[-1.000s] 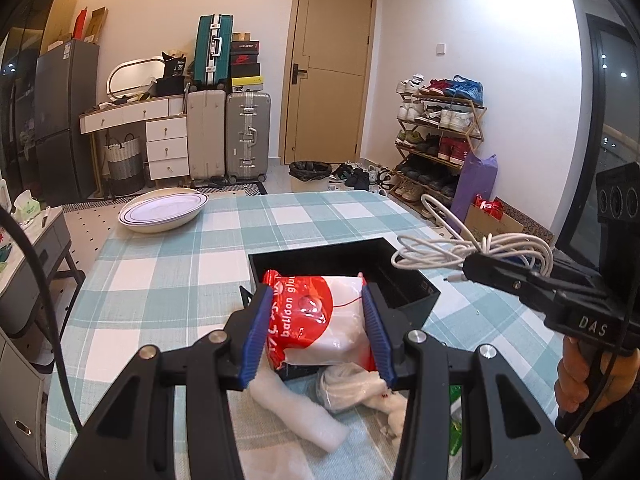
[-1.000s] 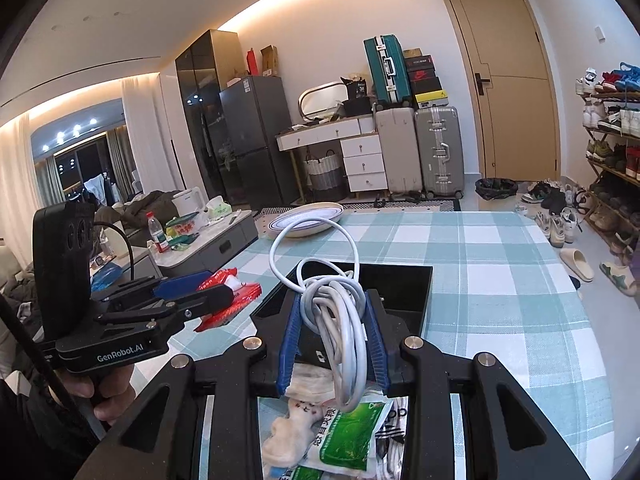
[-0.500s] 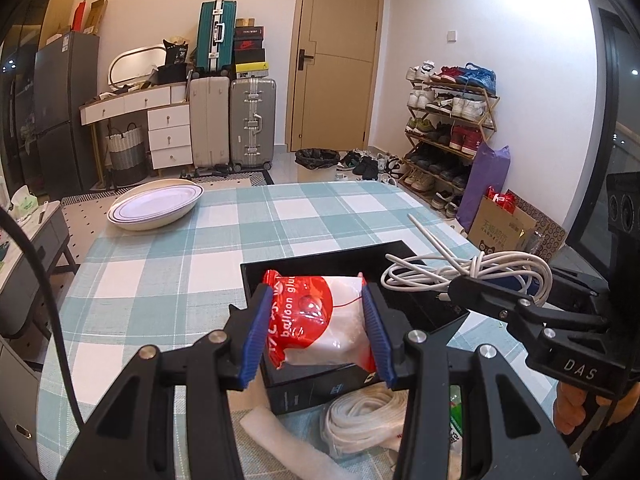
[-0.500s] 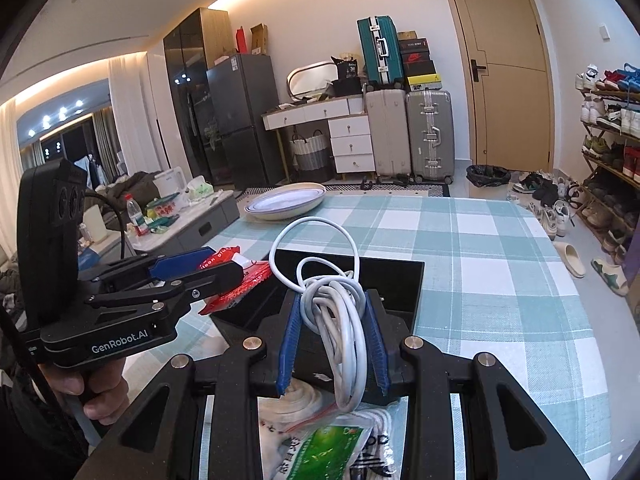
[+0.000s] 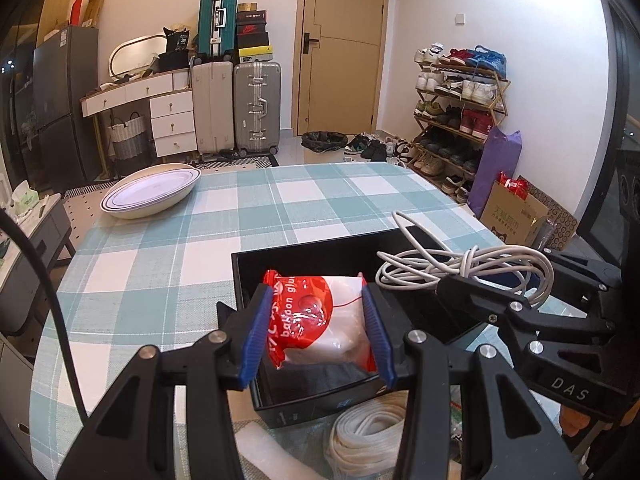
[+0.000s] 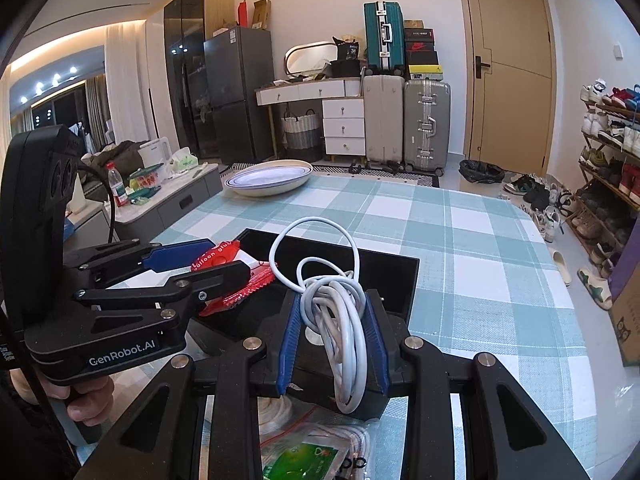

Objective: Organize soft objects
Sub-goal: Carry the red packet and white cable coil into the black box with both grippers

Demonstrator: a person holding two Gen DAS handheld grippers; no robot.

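My left gripper (image 5: 318, 326) is shut on a red and white balloon-glue packet (image 5: 320, 322) and holds it over the open black box (image 5: 280, 258) on the checked tablecloth. My right gripper (image 6: 331, 322) is shut on a coiled white cable (image 6: 338, 320), also above the black box (image 6: 394, 276). In the left wrist view the right gripper (image 5: 450, 280) carries the cable (image 5: 460, 266) over the box's right side. In the right wrist view the left gripper (image 6: 224, 258) carries the packet (image 6: 218, 258) at the box's left.
A white oval dish (image 5: 150, 192) sits at the table's far left corner. Before the box lie a roll of white strap (image 5: 362, 438), a foam strip (image 5: 264, 456) and a green sachet (image 6: 308, 458). Suitcases, drawers and a shoe rack stand beyond the table.
Both grippers have moved forward and down with their loads; the packet and the cable now hang over the box's opening, where earlier they were nearer its front edge.
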